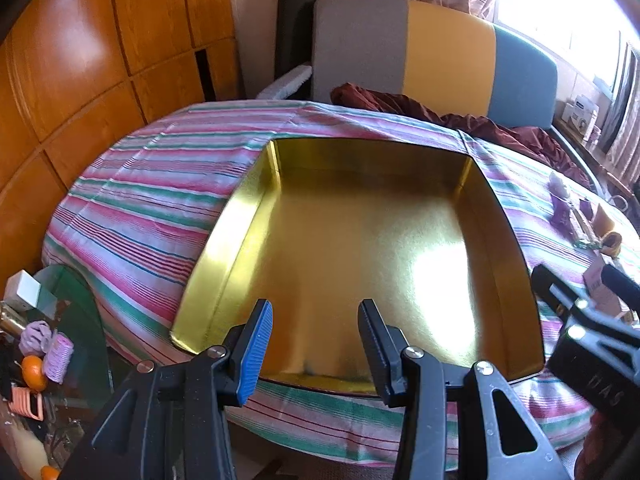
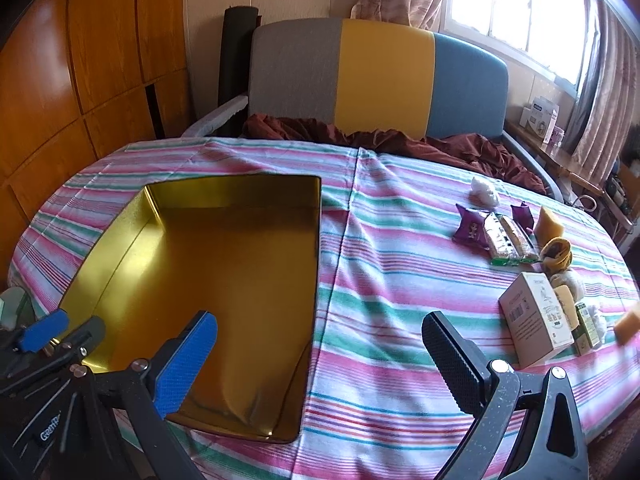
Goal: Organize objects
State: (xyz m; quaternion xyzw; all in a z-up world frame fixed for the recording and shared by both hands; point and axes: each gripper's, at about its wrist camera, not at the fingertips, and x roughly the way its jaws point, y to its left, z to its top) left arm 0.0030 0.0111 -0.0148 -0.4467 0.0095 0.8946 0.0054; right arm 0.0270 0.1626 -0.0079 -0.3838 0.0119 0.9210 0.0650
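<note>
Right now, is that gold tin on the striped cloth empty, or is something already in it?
Empty. In both wrist views the gold tin shows only its bare shiny floor and walls; the snacks and white box sit outside on the striped cloth.

A striped cloth (image 2: 400,320) in pink, green and white covers the bench. Behind it stands a sofa (image 2: 380,80) with a back in grey, yellow and blue panels, and a dark red blanket (image 2: 460,148) lies crumpled on its seat. Wooden panelling (image 1: 80,80) fills the wall on the left. A dark roll (image 1: 294,28) stands upright (beside the sofa). Curtains (image 2: 600,100) hang by a bright window (image 2: 520,4).
</note>
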